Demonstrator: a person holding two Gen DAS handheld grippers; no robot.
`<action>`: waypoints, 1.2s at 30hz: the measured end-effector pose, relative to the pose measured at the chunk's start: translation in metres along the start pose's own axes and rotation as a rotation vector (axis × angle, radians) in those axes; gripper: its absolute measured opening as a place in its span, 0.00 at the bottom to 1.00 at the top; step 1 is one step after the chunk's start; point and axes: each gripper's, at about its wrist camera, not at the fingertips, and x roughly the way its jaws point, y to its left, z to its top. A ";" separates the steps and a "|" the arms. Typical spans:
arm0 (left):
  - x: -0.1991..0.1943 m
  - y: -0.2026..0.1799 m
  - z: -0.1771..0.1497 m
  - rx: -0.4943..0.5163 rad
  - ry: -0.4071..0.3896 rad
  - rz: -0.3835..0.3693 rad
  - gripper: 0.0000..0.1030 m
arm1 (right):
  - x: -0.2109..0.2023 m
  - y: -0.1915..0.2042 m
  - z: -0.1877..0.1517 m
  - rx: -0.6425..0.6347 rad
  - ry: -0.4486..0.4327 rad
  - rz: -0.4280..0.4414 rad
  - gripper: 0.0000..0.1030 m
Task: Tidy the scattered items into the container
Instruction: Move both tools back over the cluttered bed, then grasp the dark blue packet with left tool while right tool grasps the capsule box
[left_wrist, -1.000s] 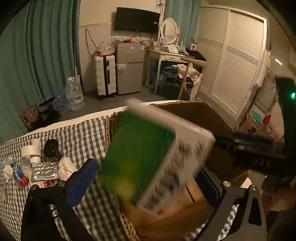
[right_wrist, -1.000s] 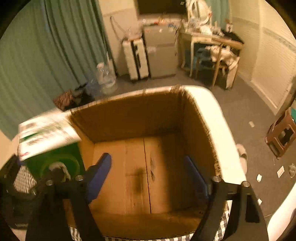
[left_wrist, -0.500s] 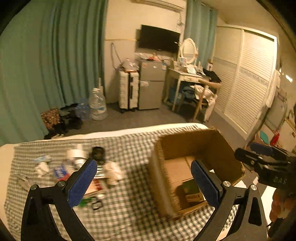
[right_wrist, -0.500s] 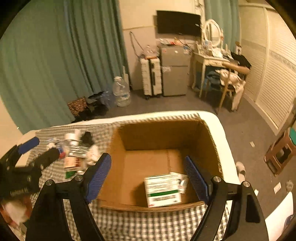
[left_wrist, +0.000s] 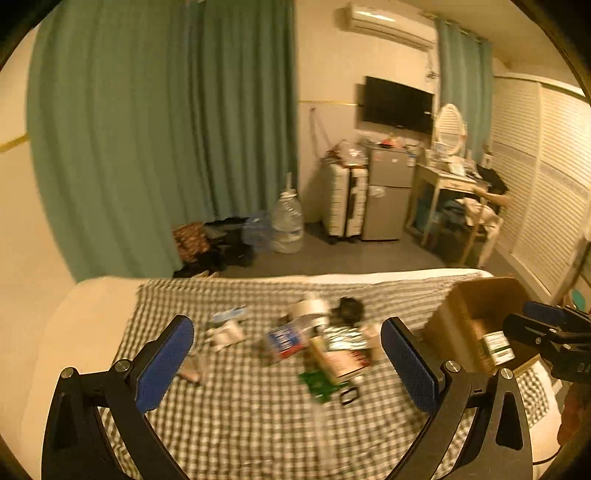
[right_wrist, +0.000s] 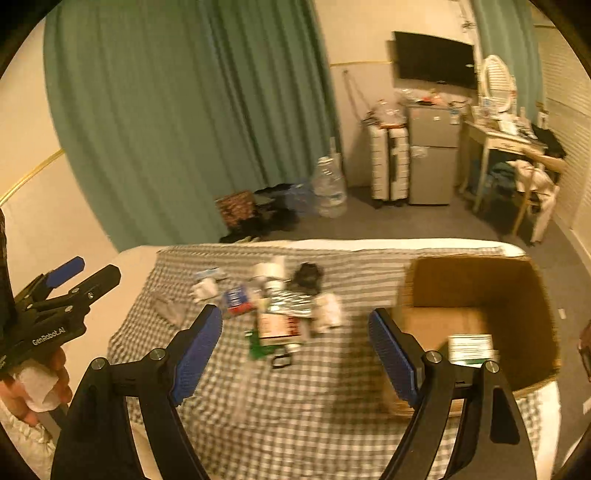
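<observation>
White lettering reading "GenRobot.AI" ran along the black body of the left gripper (right_wrist: 61, 291), seen in the right wrist view. In the left wrist view the right gripper (left_wrist: 546, 332) carried pale letters at the frame edge, of which only "DA" could be made out. The box (right_wrist: 471, 347) lying in the carton (right_wrist: 480, 273) had a white label with printed lines too blurred to read. The bottle (left_wrist: 286, 338) on the bed bore a blue and red label whose words were smeared by motion. Nothing else was legible.

grey-and-white checked cloth (right_wrist: 295, 406), brown box (right_wrist: 480, 280), teal curtain (right_wrist: 184, 110).
</observation>
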 end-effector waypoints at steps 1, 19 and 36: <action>0.006 0.014 -0.006 -0.019 0.011 0.014 1.00 | 0.007 0.007 -0.002 -0.004 0.008 0.010 0.80; 0.190 0.121 -0.142 -0.263 0.246 0.177 1.00 | 0.228 0.030 -0.078 -0.057 0.279 0.008 0.80; 0.269 0.149 -0.156 -0.302 0.132 0.288 1.00 | 0.317 0.011 -0.083 -0.084 0.304 -0.044 0.81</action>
